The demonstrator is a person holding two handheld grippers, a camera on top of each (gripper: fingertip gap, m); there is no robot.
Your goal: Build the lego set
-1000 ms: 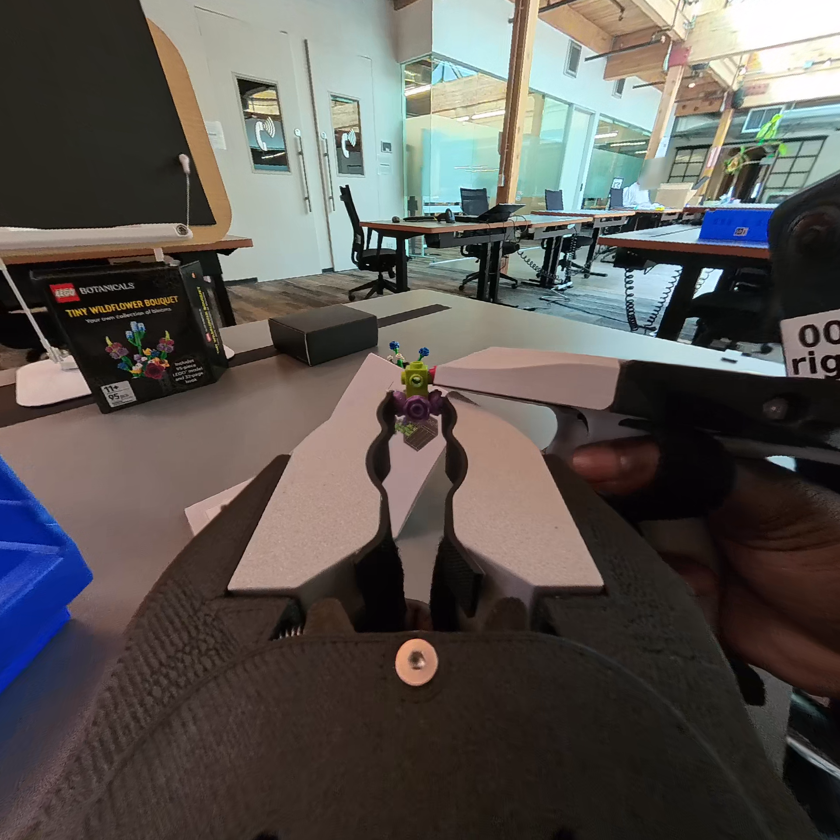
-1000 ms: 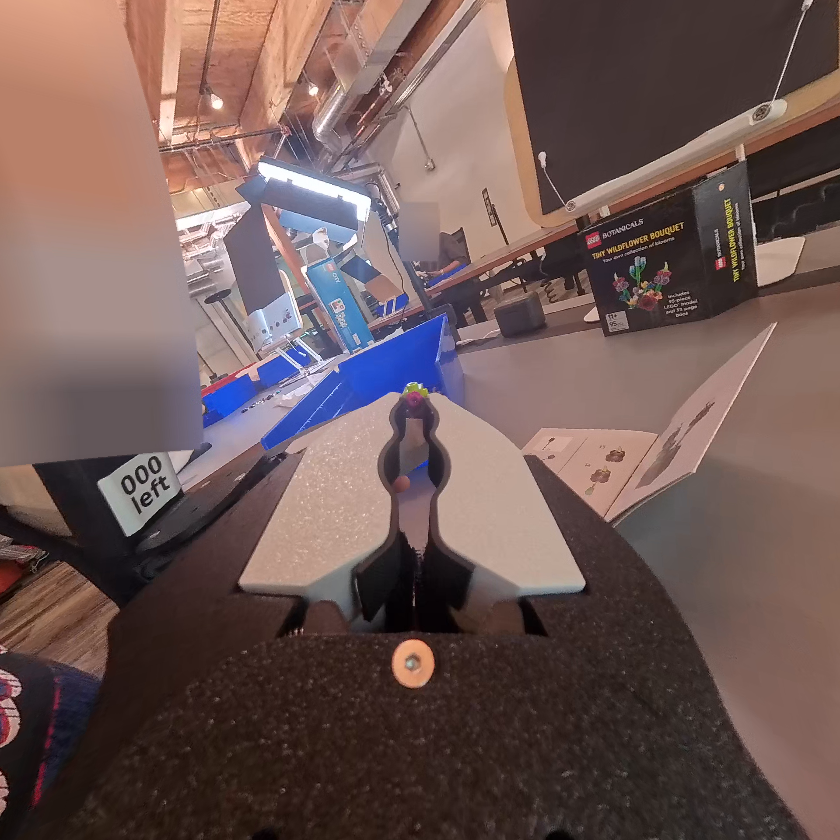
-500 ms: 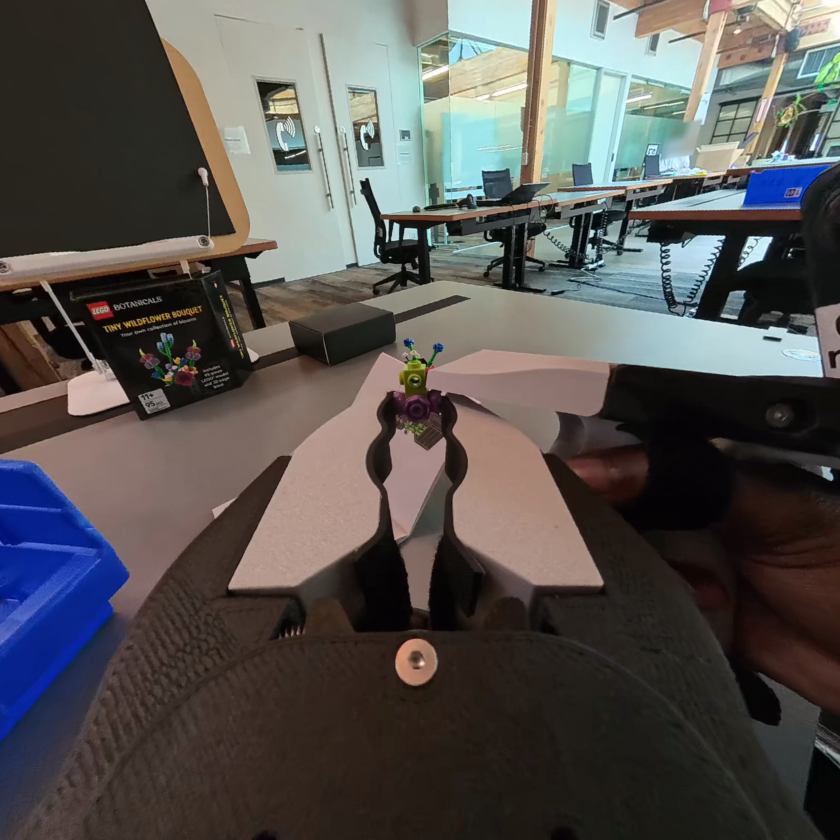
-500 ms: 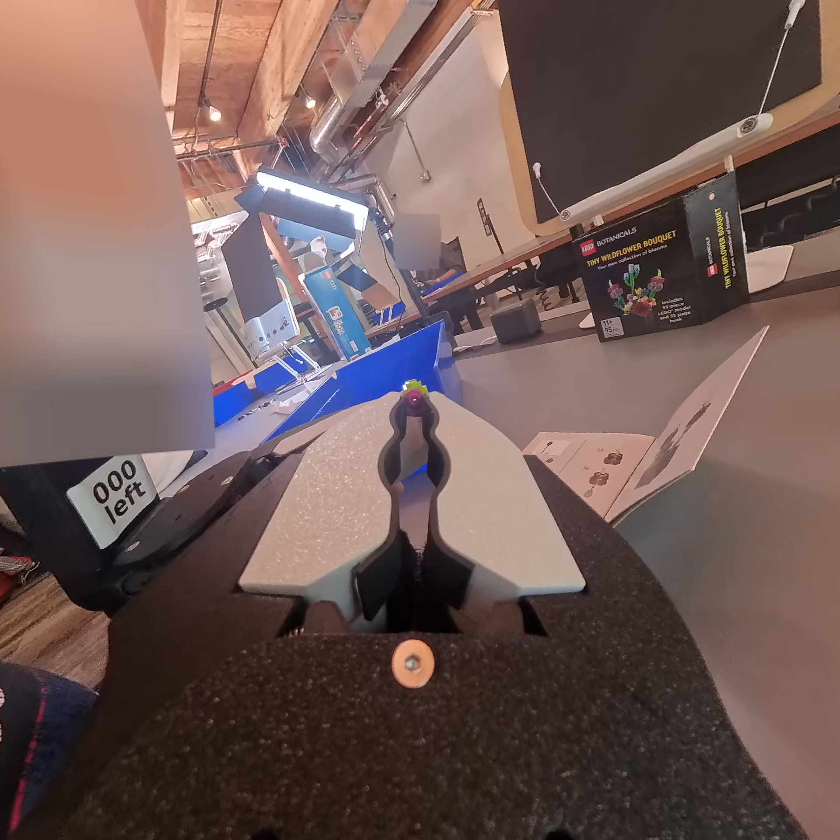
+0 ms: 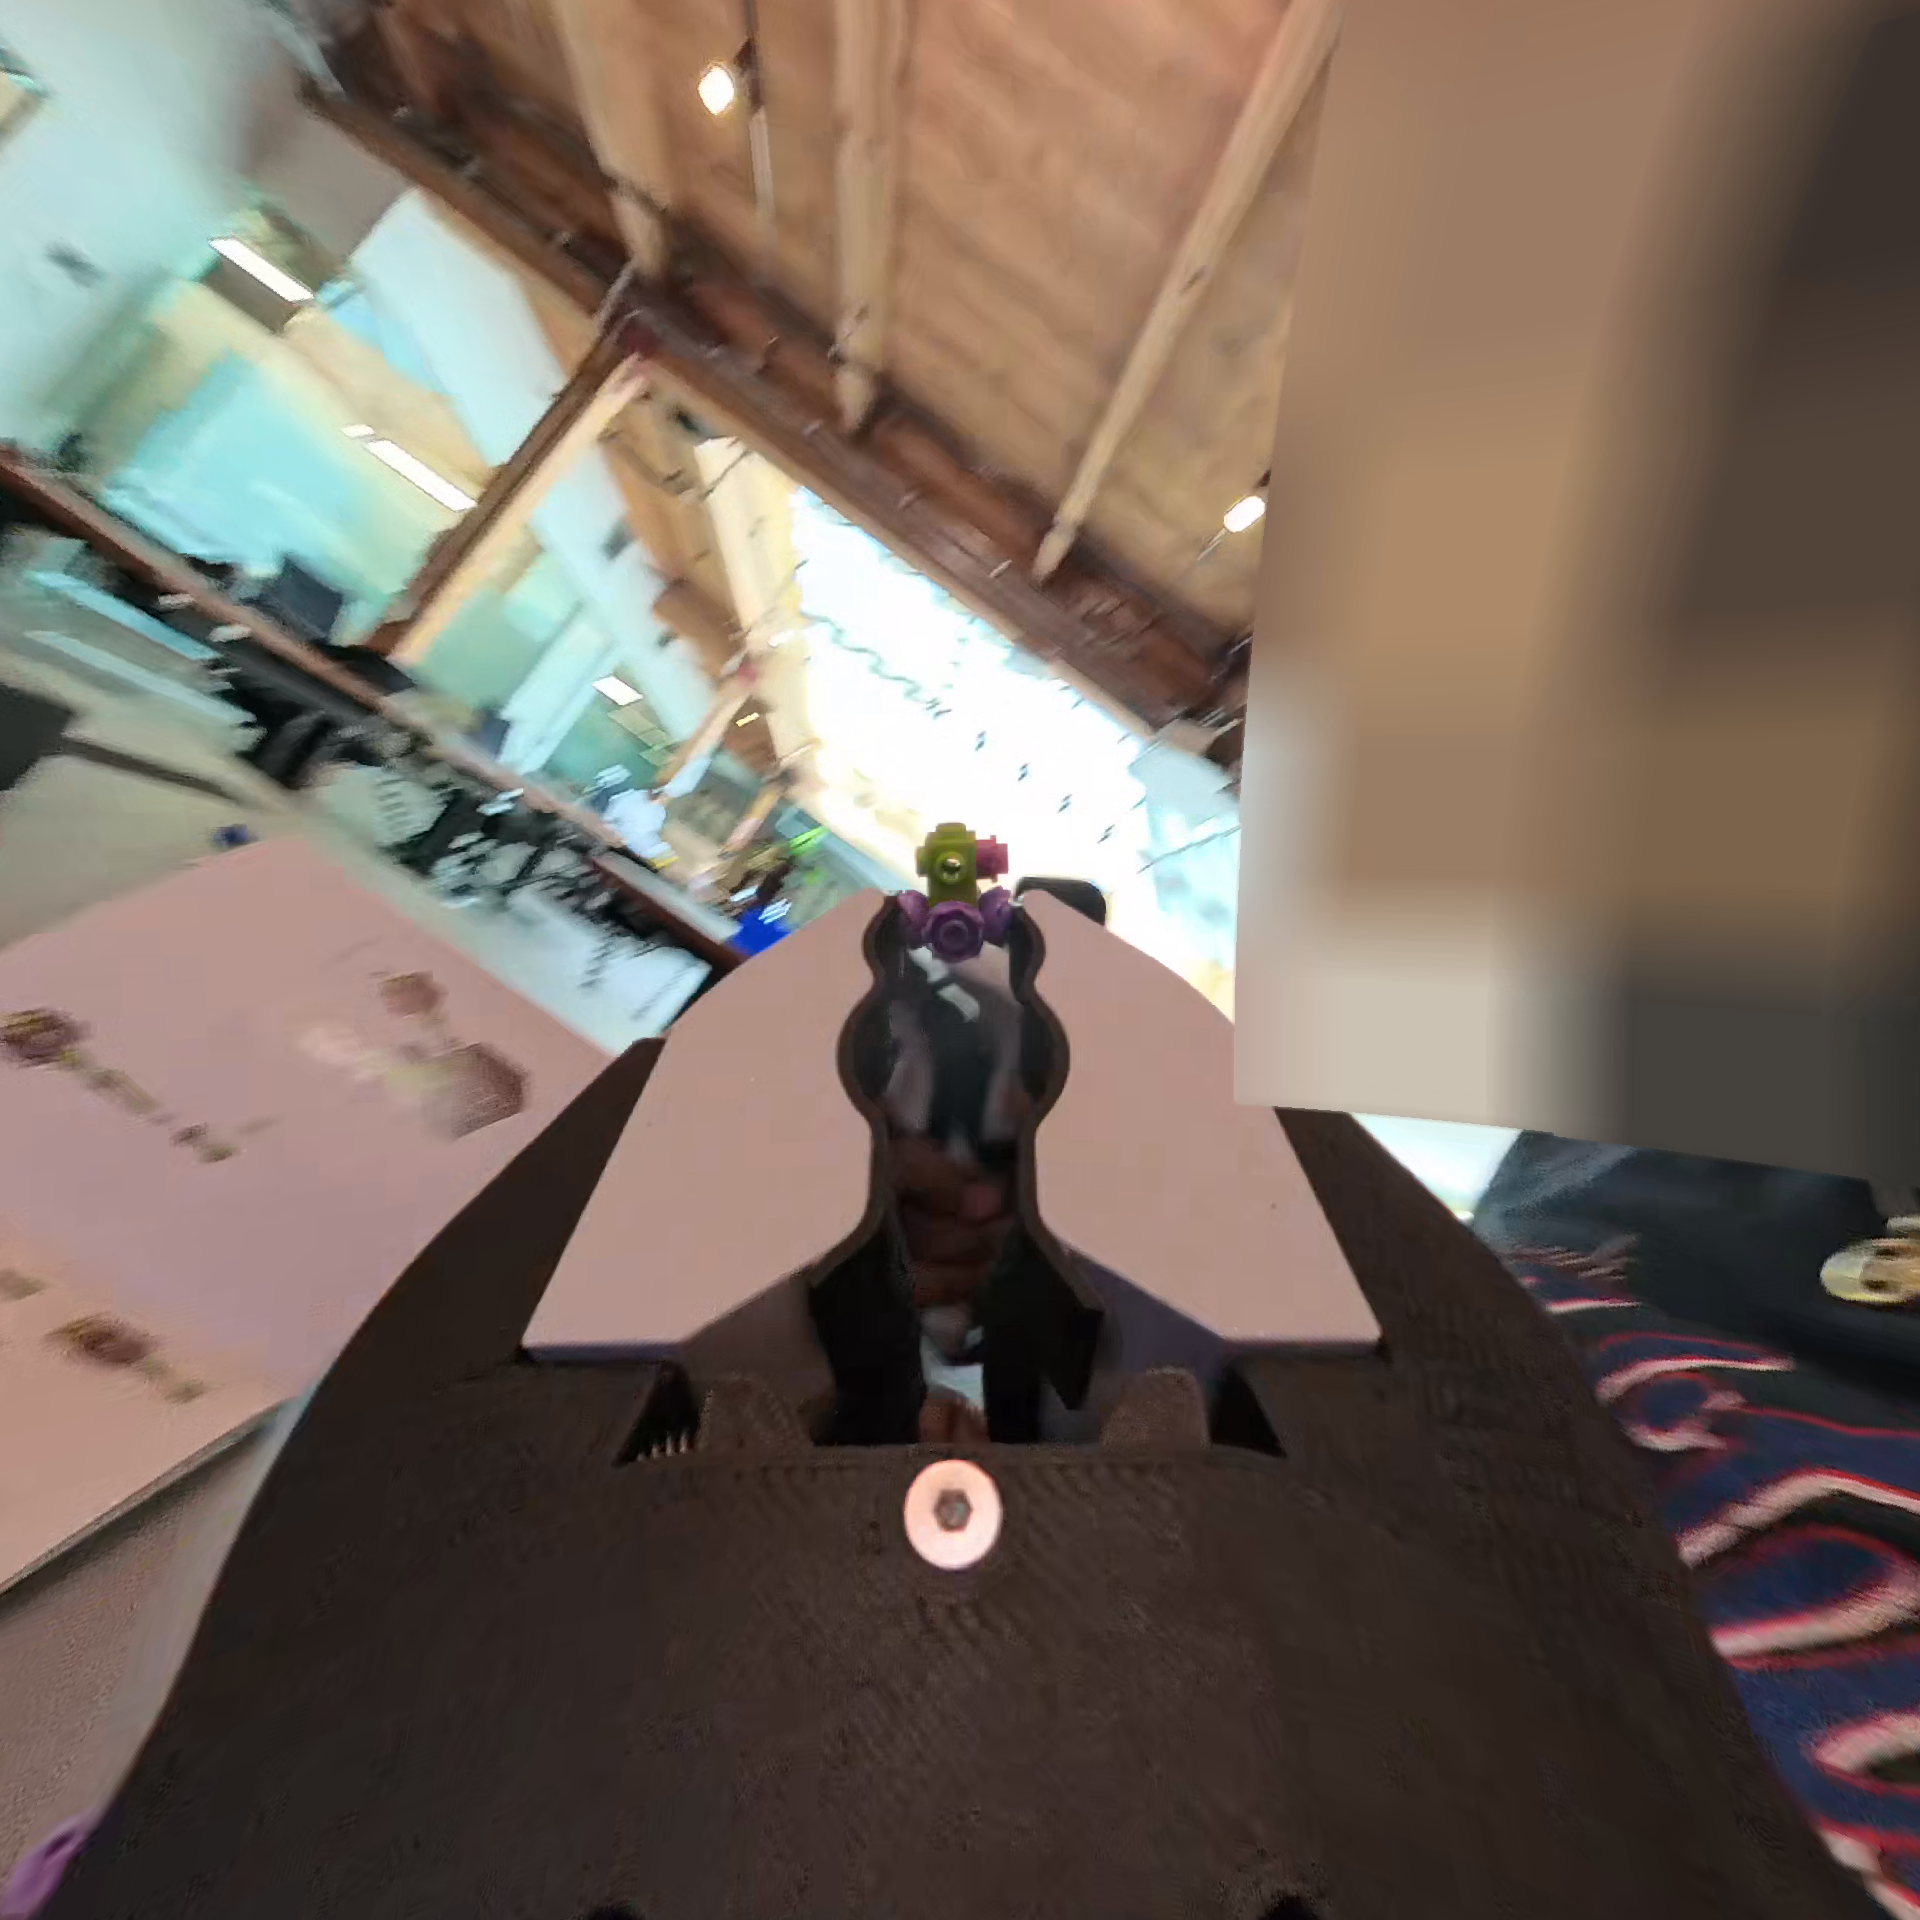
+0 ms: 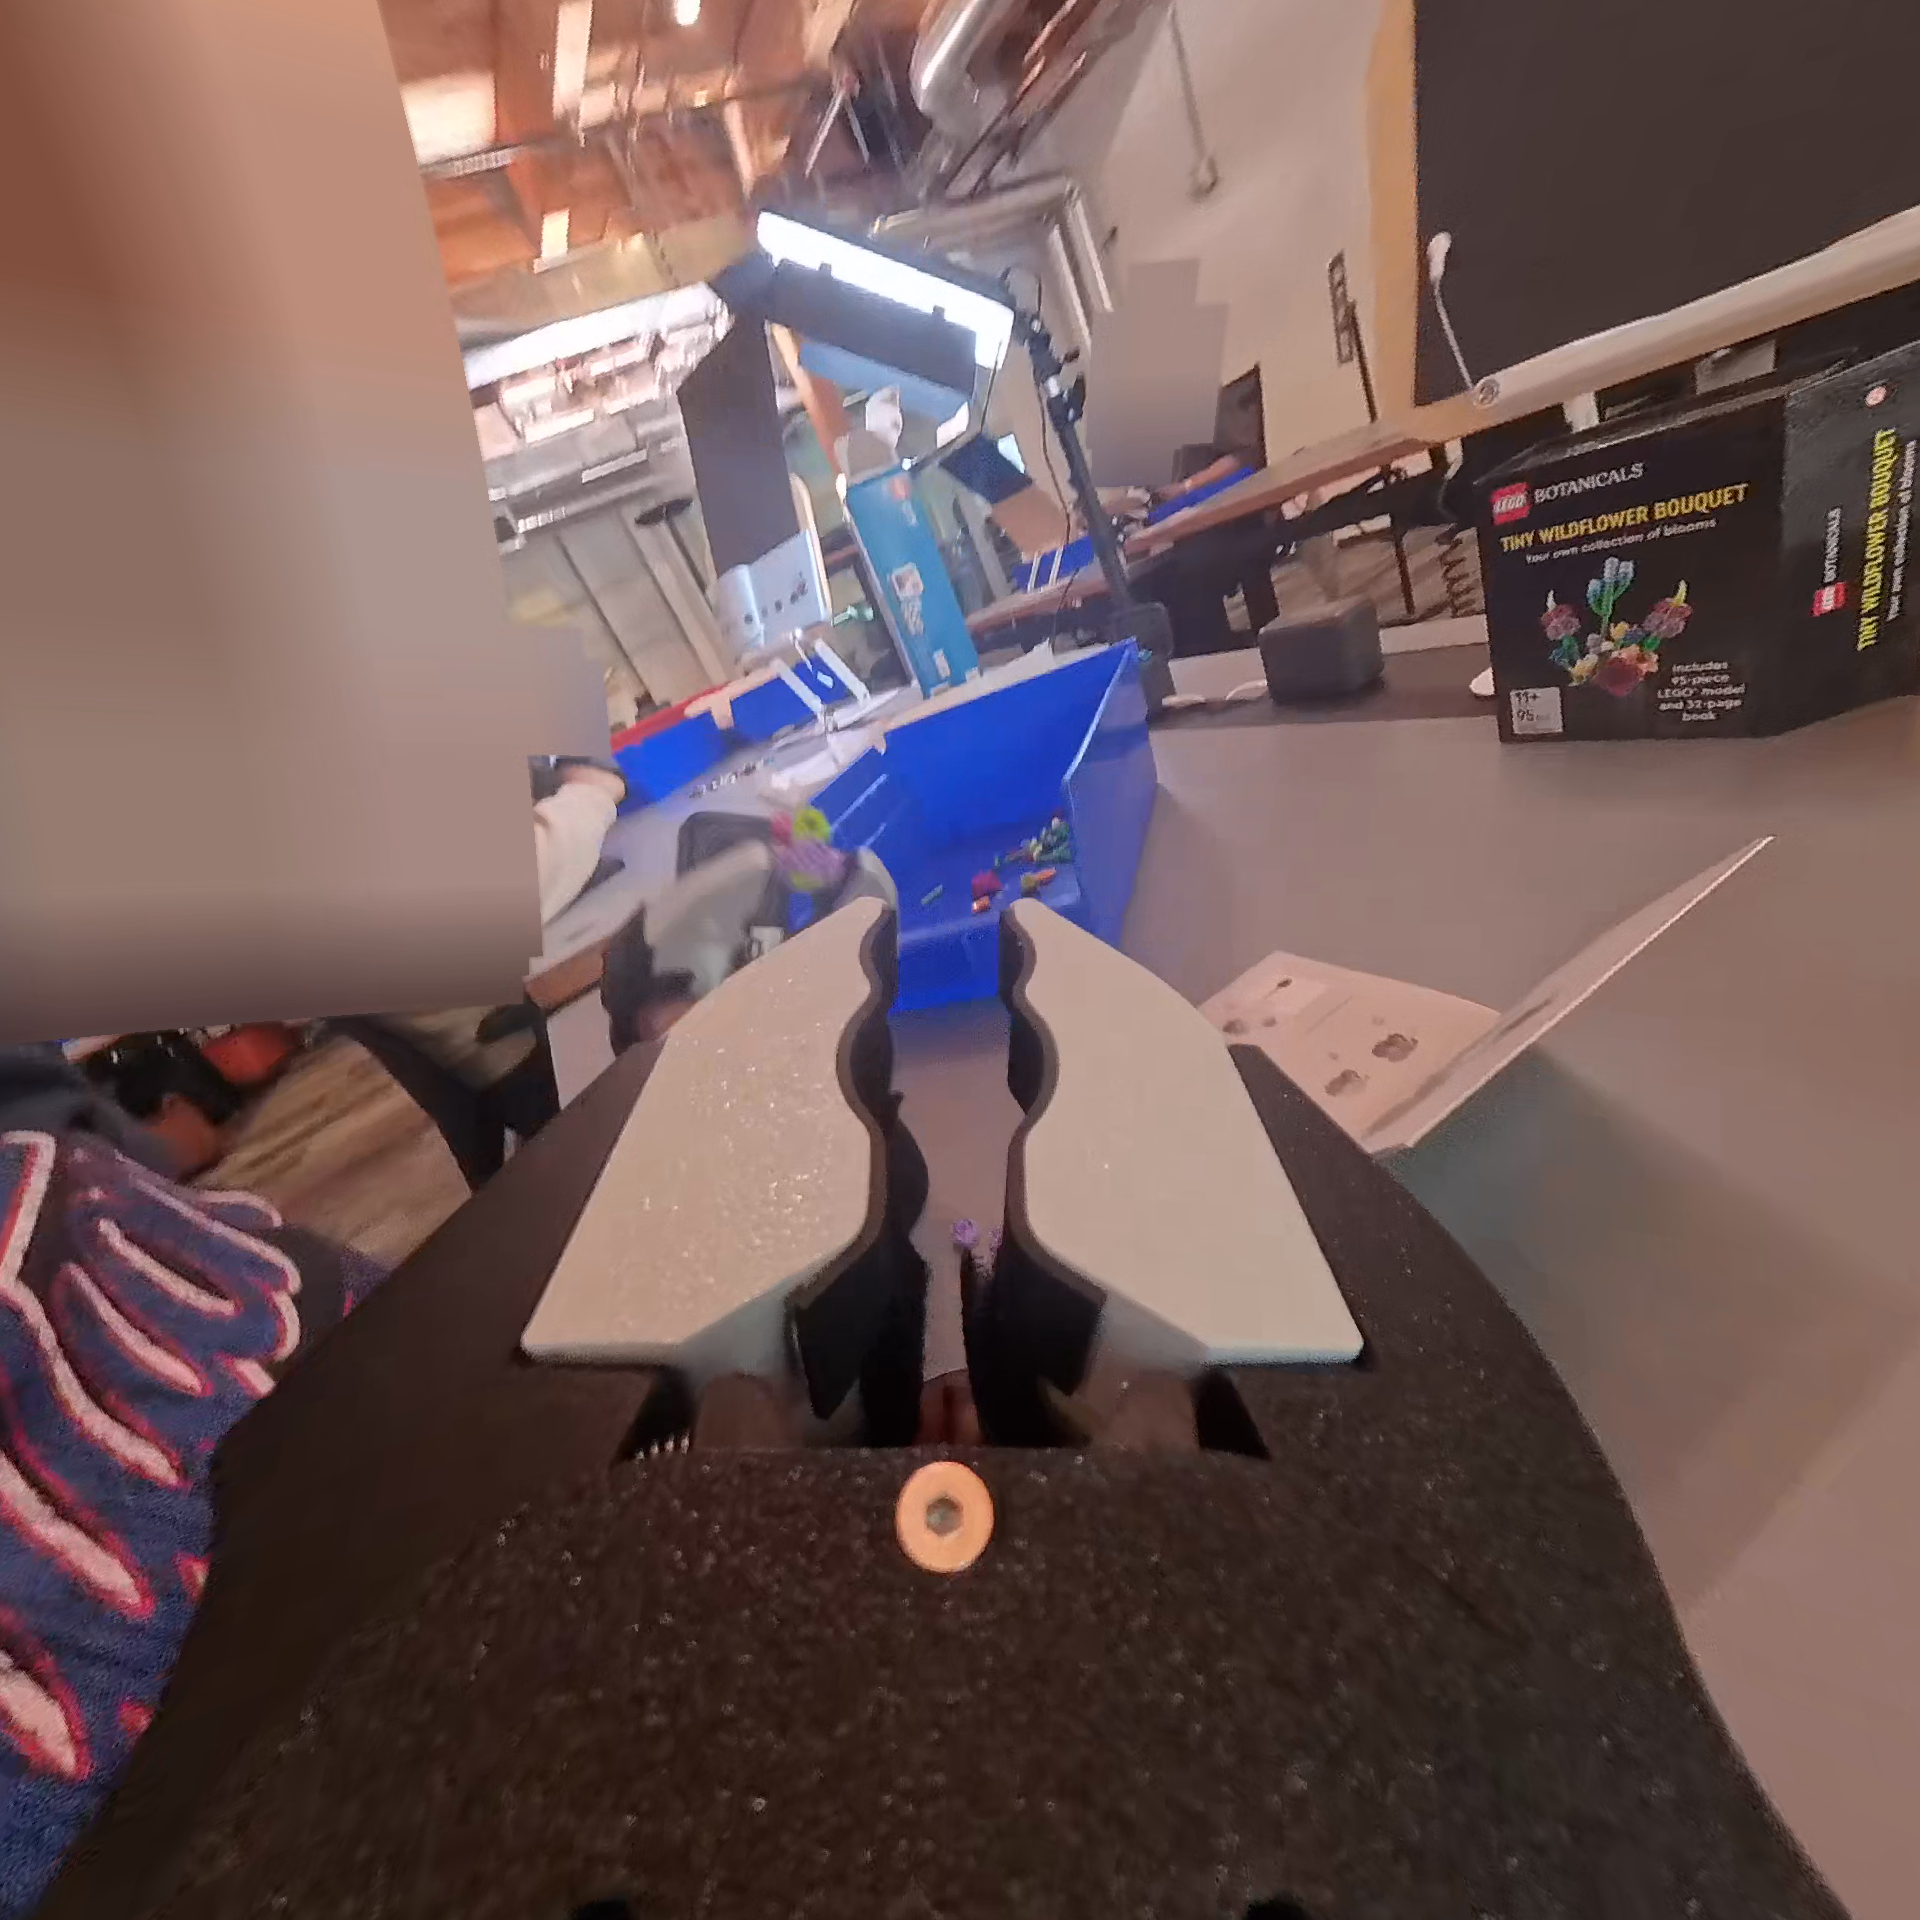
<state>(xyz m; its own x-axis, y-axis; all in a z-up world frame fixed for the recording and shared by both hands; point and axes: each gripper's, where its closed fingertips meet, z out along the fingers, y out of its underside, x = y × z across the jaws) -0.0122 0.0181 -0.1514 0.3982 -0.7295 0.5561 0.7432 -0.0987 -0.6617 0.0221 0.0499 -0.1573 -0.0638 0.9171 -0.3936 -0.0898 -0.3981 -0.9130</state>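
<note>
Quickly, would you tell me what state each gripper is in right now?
Left gripper: closed on the small flower assembly at its fingertips.
Right gripper: open, holding nothing.

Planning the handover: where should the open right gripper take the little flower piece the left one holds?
Probably the lime green stem top, from above. The left gripper is shut on the flower piece at its purple blossoms, so only the top stands clear. The right gripper is open and holds nothing. The stem is narrow, so close across its width.
</note>
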